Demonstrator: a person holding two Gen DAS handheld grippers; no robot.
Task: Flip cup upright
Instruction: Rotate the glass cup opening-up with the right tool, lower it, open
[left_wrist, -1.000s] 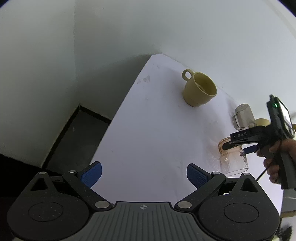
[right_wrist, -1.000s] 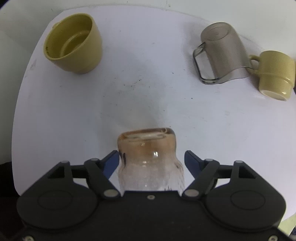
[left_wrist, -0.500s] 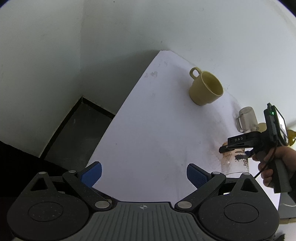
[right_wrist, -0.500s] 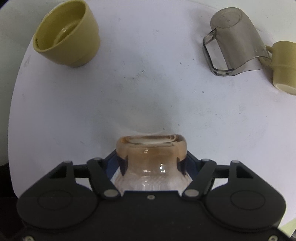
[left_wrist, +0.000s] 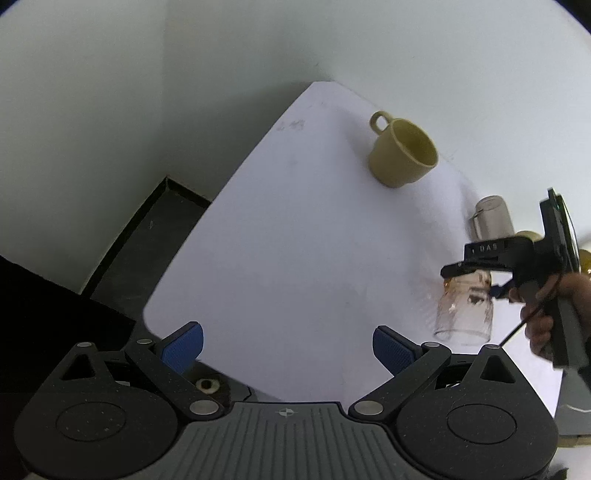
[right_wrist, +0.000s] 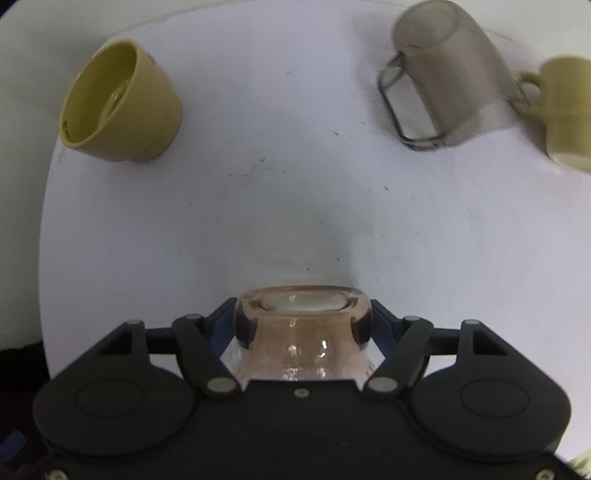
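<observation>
A clear amber-tinted glass cup (right_wrist: 303, 332) stands upside down, its thick base toward the camera. My right gripper (right_wrist: 303, 325) is shut on it near the base. In the left wrist view the glass cup (left_wrist: 465, 310) hangs in the right gripper (left_wrist: 476, 273), mouth down, lifted slightly off the white table (left_wrist: 295, 258). My left gripper (left_wrist: 288, 343) is open and empty, held over the table's near left edge.
A yellow mug (right_wrist: 118, 110) stands upright at the far left, also in the left wrist view (left_wrist: 402, 151). A grey translucent mug (right_wrist: 447, 74) stands upside down at the far right, touching a second yellow mug (right_wrist: 565, 110), also upside down. A dark floor strip (left_wrist: 147, 240) lies left of the table.
My right gripper has closed on the glass cup and raised it a little off the table. My left gripper has drifted back and stayed open.
</observation>
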